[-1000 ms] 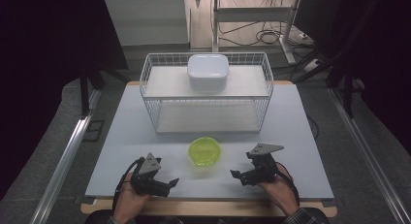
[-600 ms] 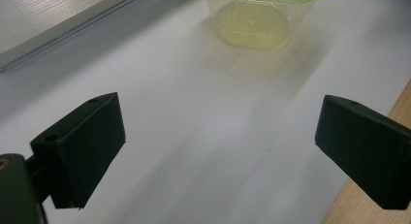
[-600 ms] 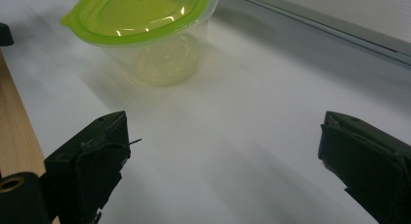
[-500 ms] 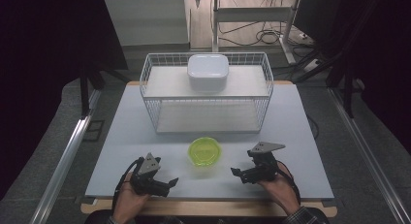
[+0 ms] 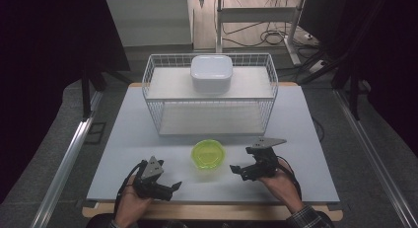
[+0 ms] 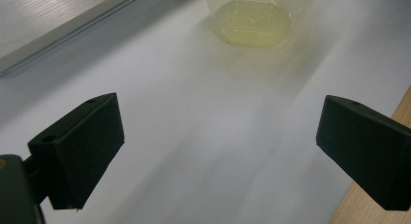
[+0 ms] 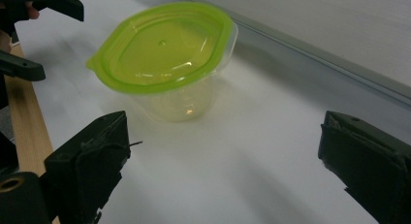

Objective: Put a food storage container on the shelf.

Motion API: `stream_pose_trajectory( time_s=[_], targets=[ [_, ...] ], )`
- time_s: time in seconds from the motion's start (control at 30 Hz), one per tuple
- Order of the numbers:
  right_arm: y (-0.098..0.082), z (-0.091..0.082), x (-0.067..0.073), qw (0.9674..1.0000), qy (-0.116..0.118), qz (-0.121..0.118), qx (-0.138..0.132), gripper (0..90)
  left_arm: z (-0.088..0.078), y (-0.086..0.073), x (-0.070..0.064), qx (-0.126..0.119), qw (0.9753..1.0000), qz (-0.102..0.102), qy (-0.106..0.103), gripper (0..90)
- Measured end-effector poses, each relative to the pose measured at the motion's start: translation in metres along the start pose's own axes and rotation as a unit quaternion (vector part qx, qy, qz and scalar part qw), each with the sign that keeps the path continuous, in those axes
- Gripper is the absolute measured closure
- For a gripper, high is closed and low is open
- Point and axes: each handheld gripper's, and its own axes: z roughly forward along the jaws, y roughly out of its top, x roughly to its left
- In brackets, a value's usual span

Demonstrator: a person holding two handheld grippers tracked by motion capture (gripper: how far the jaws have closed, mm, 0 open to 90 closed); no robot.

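Note:
A clear tub with a lime-green lid [image 5: 208, 154] stands on the white table near its front, between my two grippers. My left gripper [image 5: 170, 188] is low at the front left, pointing right toward the tub, jaws open and holding nothing. In the left gripper view the tub [image 6: 257, 15] is ahead, beyond the open left gripper [image 6: 218, 156]. My right gripper [image 5: 237, 171] sits just right of the tub, also open. In the right gripper view the tub [image 7: 169, 59] stands ahead and left of centre, clear of the right gripper [image 7: 223, 161].
A white wire rack [image 5: 148, 80] stands across the back of the table [image 5: 123, 139], with a white lidded box [image 5: 212, 72] on its upper shelf. The table's wooden front edge [image 7: 29, 132] runs close to both hands. Metal rails flank the table.
My right gripper has edged slightly forward beside the tub. The left gripper and the tub have stayed where they were.

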Motion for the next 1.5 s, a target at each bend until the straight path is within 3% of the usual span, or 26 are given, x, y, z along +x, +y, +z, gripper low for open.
stream_pose_trajectory(
  time_s=[0.07, 0.3, 0.43, 0.7, 0.8, 0.9, 1.1, 1.27, 1.43, 1.5],
  targets=[
    [0.003, 0.002, -0.001, 1.0, 0.0, 0.001, 0.004, 3.7, 0.001, 0.0, 0.0, 0.003, 1.0, 0.003, 0.0, 2.9],
    [0.017, 0.008, -0.009, 0.9988, 0.015, 0.044, 0.016, 7.0, 0.001, 0.0, 0.0, 0.002, 1.0, 0.002, 0.0, 2.8],
    [0.029, 0.013, -0.013, 0.9971, 0.032, 0.066, 0.02, 15.4, 0.001, 0.0, 0.0, 0.004, 1.0, 0.004, 0.001, 2.8],
    [0.042, 0.031, -0.018, 0.9944, 0.054, 0.085, 0.032, 34.6, 0.001, 0.0, -0.002, 0.001, 0.9999, 0.01, 0.002, 2.8],
    [0.044, 0.036, -0.022, 0.9912, 0.068, 0.11, 0.032, 40.9, 0.001, 0.0, -0.002, 0.002, 0.9999, 0.012, 0.001, 2.9],
    [0.047, 0.041, -0.026, 0.9856, 0.082, 0.143, 0.037, 47.4, 0.001, 0.0, -0.003, 0.003, 0.9999, 0.014, 0.001, 2.9],
    [0.048, 0.056, -0.036, 0.9774, 0.099, 0.18, 0.051, 56.2, 0.001, 0.0, -0.003, 0.005, 0.9998, 0.018, 0.002, 3.0],
    [0.047, 0.061, -0.038, 0.9753, 0.106, 0.187, 0.054, 61.0, 0.002, 0.0, -0.005, 0.007, 0.9997, 0.022, 0.002, 3.1],
    [0.047, 0.066, -0.041, 0.9711, 0.119, 0.198, 0.061, 68.7, 0.003, 0.0, -0.006, 0.009, 0.9996, 0.026, 0.003, 3.2],
    [0.046, 0.068, -0.041, 0.9679, 0.126, 0.208, 0.063, 73.2, 0.003, 0.0, -0.006, 0.01, 0.9996, 0.027, 0.003, 3.3]
  ],
)
